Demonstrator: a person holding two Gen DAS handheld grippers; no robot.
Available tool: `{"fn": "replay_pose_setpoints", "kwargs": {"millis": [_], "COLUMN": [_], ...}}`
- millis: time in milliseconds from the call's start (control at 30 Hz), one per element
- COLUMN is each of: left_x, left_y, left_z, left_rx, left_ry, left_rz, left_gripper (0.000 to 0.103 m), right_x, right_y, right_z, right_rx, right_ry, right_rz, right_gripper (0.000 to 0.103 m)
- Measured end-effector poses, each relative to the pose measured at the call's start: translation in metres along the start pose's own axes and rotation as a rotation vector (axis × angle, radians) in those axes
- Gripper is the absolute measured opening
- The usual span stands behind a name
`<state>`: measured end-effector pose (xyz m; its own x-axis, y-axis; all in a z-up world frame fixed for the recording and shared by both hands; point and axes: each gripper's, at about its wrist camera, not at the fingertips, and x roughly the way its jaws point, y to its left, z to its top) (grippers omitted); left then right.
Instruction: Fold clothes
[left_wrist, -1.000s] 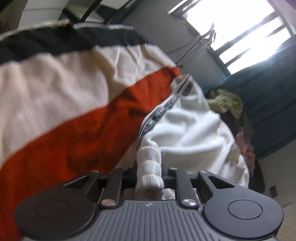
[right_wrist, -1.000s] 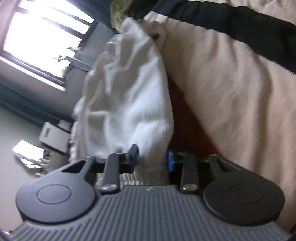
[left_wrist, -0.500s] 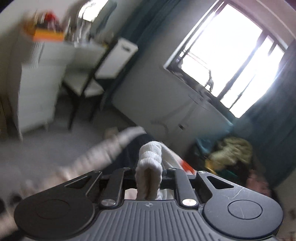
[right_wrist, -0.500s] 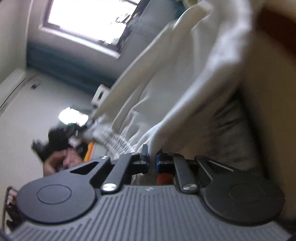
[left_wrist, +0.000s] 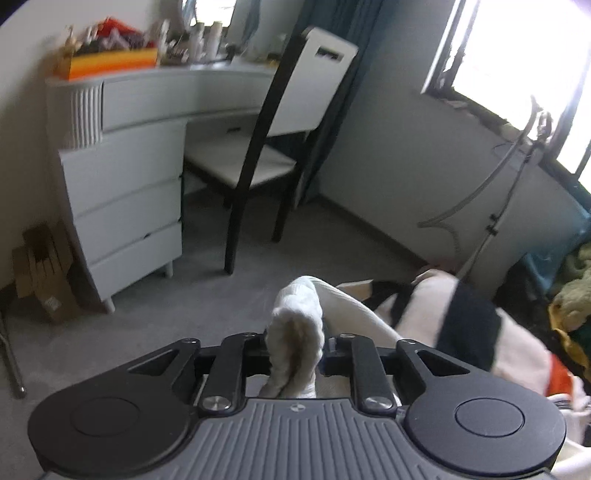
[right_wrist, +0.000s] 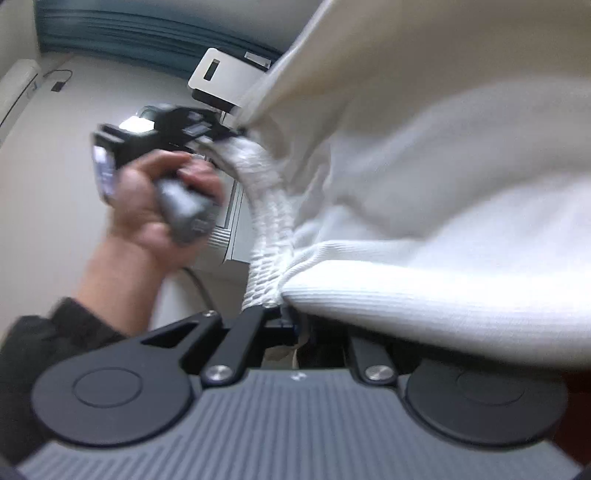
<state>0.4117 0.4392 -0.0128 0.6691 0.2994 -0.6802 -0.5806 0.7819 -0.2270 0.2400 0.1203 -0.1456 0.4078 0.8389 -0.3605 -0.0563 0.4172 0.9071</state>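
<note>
A white knitted garment (right_wrist: 461, 229) hangs stretched between both grippers. Its ribbed elastic edge (right_wrist: 266, 221) runs from my right gripper (right_wrist: 291, 314) up to my left gripper (right_wrist: 232, 134), which a hand (right_wrist: 147, 206) holds at the upper left. My right gripper is shut on the garment's hem. In the left wrist view a bunched white ribbed fold (left_wrist: 295, 314) sits between the fingers of my left gripper (left_wrist: 295, 338). Those jaws are opening, with the pads still on the cloth. A cream, black and orange striped blanket (left_wrist: 461, 317) lies below to the right.
A white dresser (left_wrist: 122, 192) with clutter on top stands at the left, a dark-framed chair (left_wrist: 266, 147) beside it. A cardboard box (left_wrist: 40, 266) leans against the wall. Grey carpet (left_wrist: 207, 295) lies ahead. A heap of clothes (left_wrist: 569, 295) sits under the bright window at the right.
Both grippers swung away from the striped blanket, carrying the white garment into the air. The left view now faces the dresser and chair; the right view shows the other hand and gripper.
</note>
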Motion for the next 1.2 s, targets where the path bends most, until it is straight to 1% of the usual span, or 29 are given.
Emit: {"fn": "replay_pose_setpoints", "kwargs": {"millis": [33,67,100,133,167,200,233,267,300,333,367,400,467,533,667,833,900,967,1100,1167,1200], "left_x": [0.004,0.005,-0.002,-0.008,-0.015,-0.022,-0.03,-0.043,-0.057,-0.073,-0.09,-0.107,-0.143,-0.174,-0.24,-0.305,-0.327,-0.345,-0.365,-0.366,-0.363], "left_y": [0.004,0.008,0.009,0.011,0.012,0.014,0.015,0.016,0.017,0.016,0.014,0.011,0.002,-0.013,-0.046,-0.094,-0.114,-0.13,-0.151,-0.157,-0.158], "left_z": [-0.003,-0.006,-0.008,-0.01,-0.012,-0.014,-0.016,-0.019,-0.022,-0.026,-0.029,-0.032,-0.043,-0.057,-0.105,-0.175,-0.204,-0.232,-0.287,-0.317,-0.331], "left_rx": [-0.014,-0.024,-0.021,-0.018,-0.014,-0.011,-0.007,-0.005,-0.001,0.004,0.01,0.02,0.058,0.124,0.188,0.245,0.252,0.247,0.237,0.249,0.278], "left_ry": [0.006,0.011,0.013,0.016,0.019,0.021,0.023,0.022,0.018,0.006,-0.008,-0.023,-0.048,-0.063,-0.104,-0.108,-0.116,-0.118,-0.116,-0.151,-0.18], "left_rz": [0.0,0.003,0.012,0.021,0.03,0.039,0.048,0.057,0.063,0.054,0.047,0.043,0.031,0.02,-0.059,-0.221,-0.285,-0.351,-0.46,-0.486,-0.491], "left_gripper": [0.026,0.031,0.037,0.039,0.046,0.055,0.06,0.066,0.068,0.07,0.075,0.077,0.078,0.079,0.081,0.082,0.082,0.082,0.082,0.083,0.083], "right_x": [0.0,-0.001,-0.002,-0.003,-0.006,-0.008,-0.011,-0.016,-0.022,-0.03,-0.039,-0.051,-0.08,-0.121,-0.196,-0.288,-0.323,-0.351,-0.382,-0.391,-0.391], "right_y": [0.0,0.001,0.004,0.007,0.01,0.012,0.015,0.018,0.022,0.027,0.032,0.038,0.046,0.049,0.05,0.041,0.034,0.023,-0.002,-0.019,-0.028], "right_z": [0.003,0.007,0.008,0.008,0.007,0.005,0.003,0.0,-0.003,-0.008,-0.013,-0.017,-0.025,-0.029,-0.024,-0.015,-0.01,-0.001,0.009,0.011,0.011], "right_rx": [0.004,0.01,0.011,0.012,0.005,-0.004,-0.013,-0.026,-0.039,-0.062,-0.097,-0.138,-0.222,-0.307,-0.45,-0.632,-0.672,-0.678,-0.687,-0.68,-0.682], "right_ry": [0.011,0.027,0.046,0.065,0.084,0.103,0.122,0.132,0.139,0.142,0.145,0.14,0.116,0.067,-0.065,-0.281,-0.361,-0.427,-0.545,-0.6,-0.621], "right_rz": [0.002,-0.002,-0.011,-0.021,-0.035,-0.049,-0.063,-0.075,-0.086,-0.083,-0.078,-0.082,-0.101,-0.127,-0.189,-0.315,-0.355,-0.377,-0.425,-0.428,-0.431], "right_gripper": [0.012,0.014,0.024,0.029,0.033,0.046,0.067,0.077,0.087,0.087,0.087,0.086,0.086,0.086,0.086,0.086,0.086,0.086,0.086,0.086,0.086]}}
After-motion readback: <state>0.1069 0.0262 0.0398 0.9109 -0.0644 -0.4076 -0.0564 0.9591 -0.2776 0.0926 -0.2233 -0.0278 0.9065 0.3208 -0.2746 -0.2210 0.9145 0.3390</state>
